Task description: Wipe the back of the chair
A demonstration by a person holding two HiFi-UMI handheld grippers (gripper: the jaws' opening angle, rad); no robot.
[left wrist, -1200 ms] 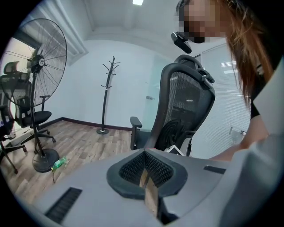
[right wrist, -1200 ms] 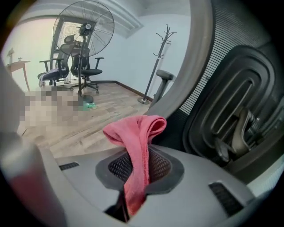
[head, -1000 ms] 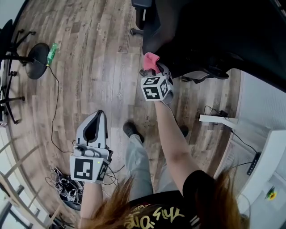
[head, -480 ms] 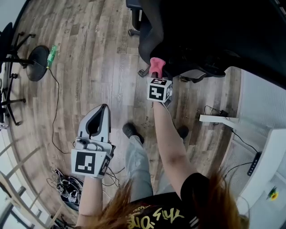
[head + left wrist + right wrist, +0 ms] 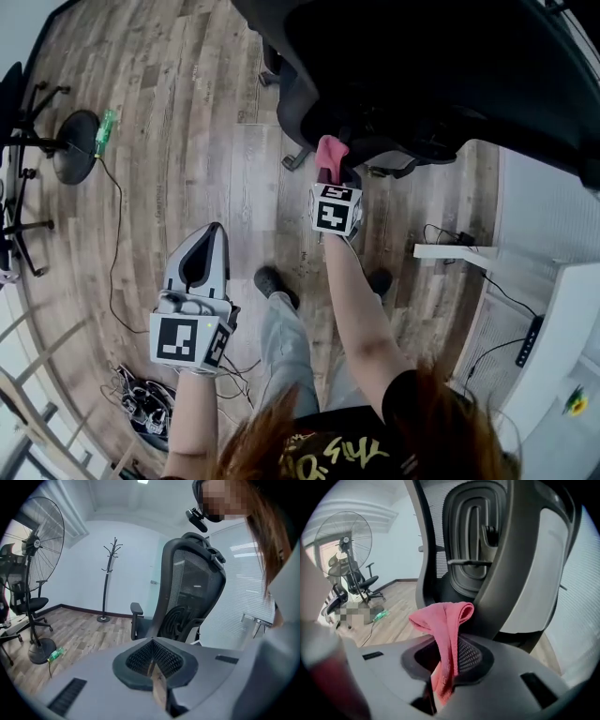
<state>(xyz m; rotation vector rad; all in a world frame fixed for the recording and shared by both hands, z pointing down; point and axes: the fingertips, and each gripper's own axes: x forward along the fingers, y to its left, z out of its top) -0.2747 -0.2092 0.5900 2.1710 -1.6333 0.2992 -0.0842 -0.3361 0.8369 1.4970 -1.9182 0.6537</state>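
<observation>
right gripper (image 5: 330,174) outstretched, cloth (image 5: 330,150) by chair (image 5: 422,66)

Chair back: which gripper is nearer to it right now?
Right. The right gripper, shut on the pink cloth, is up at the lower frame of the chair back; the left gripper hangs aside over the wood floor, apart from it.

The grey-white plastic left gripper (image 5: 212,236) and matching right gripper (image 5: 334,180) each bear a cube of black-and-white square markers (image 5: 187,339); dark mesh pads (image 5: 165,657) line the jaws; the person wears a black short-sleeved T-shirt (image 5: 414,398) with gold lettering (image 5: 328,456), grey trousers (image 5: 281,345) and dark shoes (image 5: 274,279).
</observation>
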